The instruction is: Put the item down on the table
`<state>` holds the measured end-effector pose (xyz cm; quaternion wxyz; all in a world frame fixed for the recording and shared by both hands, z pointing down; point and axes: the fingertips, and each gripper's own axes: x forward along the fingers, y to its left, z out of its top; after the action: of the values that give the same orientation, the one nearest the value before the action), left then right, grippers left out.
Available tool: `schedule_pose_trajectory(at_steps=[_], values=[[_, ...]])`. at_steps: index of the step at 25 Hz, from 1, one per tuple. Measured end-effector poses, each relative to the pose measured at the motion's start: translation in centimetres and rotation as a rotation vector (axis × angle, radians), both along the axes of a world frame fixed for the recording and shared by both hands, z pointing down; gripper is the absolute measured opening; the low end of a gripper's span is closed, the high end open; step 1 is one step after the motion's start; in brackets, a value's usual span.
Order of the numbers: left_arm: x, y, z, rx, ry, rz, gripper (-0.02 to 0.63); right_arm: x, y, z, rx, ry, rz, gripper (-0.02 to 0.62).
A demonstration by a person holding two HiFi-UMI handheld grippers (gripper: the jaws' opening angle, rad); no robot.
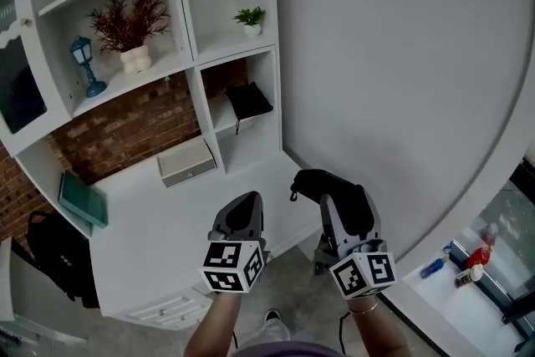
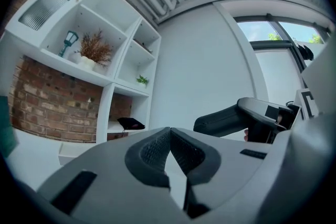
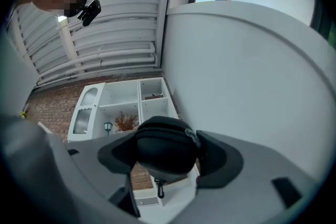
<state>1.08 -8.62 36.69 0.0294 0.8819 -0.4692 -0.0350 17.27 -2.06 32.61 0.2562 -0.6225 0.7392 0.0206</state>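
Observation:
A black zippered case (image 1: 328, 185) sits between the jaws of my right gripper (image 1: 333, 203), which is shut on it. In the right gripper view the case (image 3: 165, 150) fills the gap between the pads, and its zip pull hangs below. The case is held in the air in front of the white counter (image 1: 155, 217) of a shelf unit. My left gripper (image 1: 242, 206) hovers beside it on the left. Its pads (image 2: 157, 150) meet at the tips with nothing between them. The right gripper with the case (image 2: 223, 119) shows in the left gripper view.
The white shelf unit holds a blue lantern (image 1: 84, 63), a red plant in a white pot (image 1: 130, 31), a small green plant (image 1: 250, 17) and a black pouch (image 1: 248, 102). A white box (image 1: 186, 161) and a teal book (image 1: 82, 199) lie on the counter. A black bag (image 1: 54, 255) hangs at the left.

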Motion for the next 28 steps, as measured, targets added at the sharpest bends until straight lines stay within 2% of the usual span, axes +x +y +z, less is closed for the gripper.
schedule_pose_trajectory(at_steps=[7,13,28], values=[[-2.1,-8.2,-1.7,0.029,0.003,0.02,0.0,-2.8,-8.6,-1.5,0.019,0.007,0.015,0.327],[-4.3,-13.4,-4.0,0.072,0.002,0.001,0.0,-4.6,-14.2,-4.8,0.085,0.001,0.027,0.327],[-8.4,-23.1,-9.4,0.131,0.02,-0.105,0.001,-8.4,-24.9,-14.2,0.284,-0.003,-0.073,0.327]])
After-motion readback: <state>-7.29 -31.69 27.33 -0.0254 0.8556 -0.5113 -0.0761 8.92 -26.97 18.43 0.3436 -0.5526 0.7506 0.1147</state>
